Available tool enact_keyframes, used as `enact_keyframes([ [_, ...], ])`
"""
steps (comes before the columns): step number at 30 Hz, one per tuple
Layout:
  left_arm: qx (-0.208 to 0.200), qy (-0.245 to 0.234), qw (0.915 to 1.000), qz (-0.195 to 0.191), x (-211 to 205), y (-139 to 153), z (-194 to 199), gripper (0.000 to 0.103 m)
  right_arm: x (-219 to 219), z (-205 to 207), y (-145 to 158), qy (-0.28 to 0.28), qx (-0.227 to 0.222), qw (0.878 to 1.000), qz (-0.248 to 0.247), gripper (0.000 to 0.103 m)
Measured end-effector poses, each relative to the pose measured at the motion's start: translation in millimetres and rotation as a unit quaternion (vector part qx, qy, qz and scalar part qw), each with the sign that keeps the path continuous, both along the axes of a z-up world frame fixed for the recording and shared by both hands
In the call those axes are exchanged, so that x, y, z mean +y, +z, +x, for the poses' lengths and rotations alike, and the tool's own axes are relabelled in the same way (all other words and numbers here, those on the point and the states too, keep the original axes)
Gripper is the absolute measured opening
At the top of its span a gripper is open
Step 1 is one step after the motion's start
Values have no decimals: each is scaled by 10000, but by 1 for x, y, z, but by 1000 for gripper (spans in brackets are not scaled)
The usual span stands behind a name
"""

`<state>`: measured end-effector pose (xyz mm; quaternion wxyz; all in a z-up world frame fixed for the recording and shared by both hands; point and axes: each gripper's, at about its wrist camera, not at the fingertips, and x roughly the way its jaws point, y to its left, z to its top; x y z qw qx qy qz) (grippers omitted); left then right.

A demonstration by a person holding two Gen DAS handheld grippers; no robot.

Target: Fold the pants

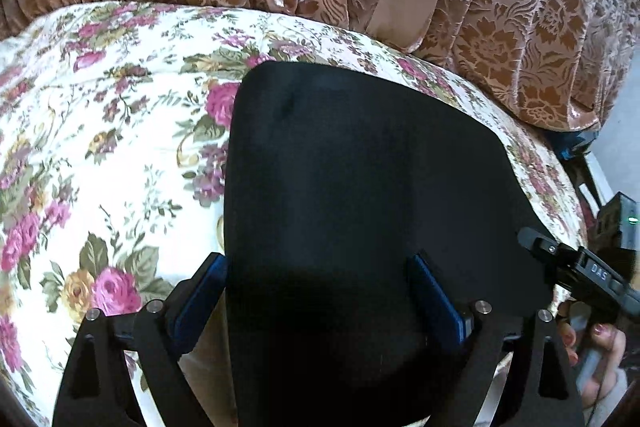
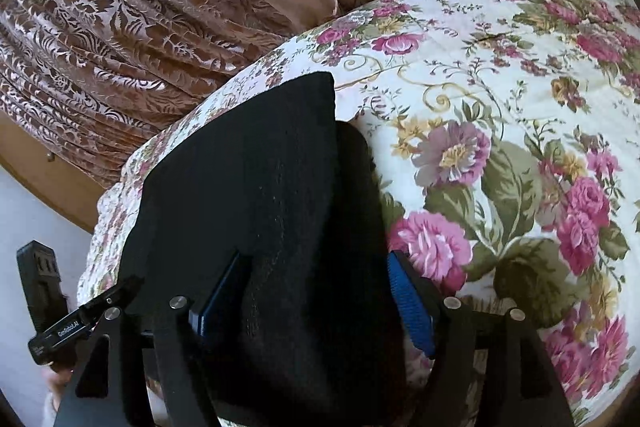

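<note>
The black pants (image 1: 360, 207) are seen folded flat on the flowered bed (image 1: 120, 107). The left gripper (image 1: 320, 301) and right gripper (image 2: 316, 303) are held with fingers spread, cloth between but unpinched. The fabric is judged soft, light and limp; a doubled edge is best pinched

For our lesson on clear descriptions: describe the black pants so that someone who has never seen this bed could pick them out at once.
Start at the bed's cream bedspread printed with pink roses, which lies below the brown floral curtain. On that bedspread, near its edge, lies the folded black fabric pants, a flat slab with a rounded outline. It is the only plain, dark thing here; everything around it is patterned.
</note>
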<state>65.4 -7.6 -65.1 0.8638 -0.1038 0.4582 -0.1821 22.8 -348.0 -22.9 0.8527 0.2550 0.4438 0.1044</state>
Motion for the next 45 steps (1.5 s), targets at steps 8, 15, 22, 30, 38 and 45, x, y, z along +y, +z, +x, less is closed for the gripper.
enact_keyframes([
  [8, 678, -422, 9864, -1438, 32, -25, -2, 94, -5, -1, -12, 299, 283, 9976, 556, 81],
  [15, 453, -844, 9814, -1664, 35, -27, -14, 94, -4, -6, -15, 706, 254, 9949, 679, 83],
  [22, 401, -963, 9827, -1528, 21, -26, -7, 85, 7, 4, -17, 815, 154, 9949, 580, 82],
  [30, -354, -996, 9895, -983, 14, -7, -19, 60, 16, -1, -8, 808, -366, 9955, 345, 59],
  [38, -384, -1048, 9872, -1136, 19, -6, -14, 54, 22, -5, 1, 899, -539, 9945, 46, 56],
  [45, 254, -986, 9806, -1672, 25, -28, -1, 71, 11, -5, -9, 913, -120, 9947, 454, 66],
])
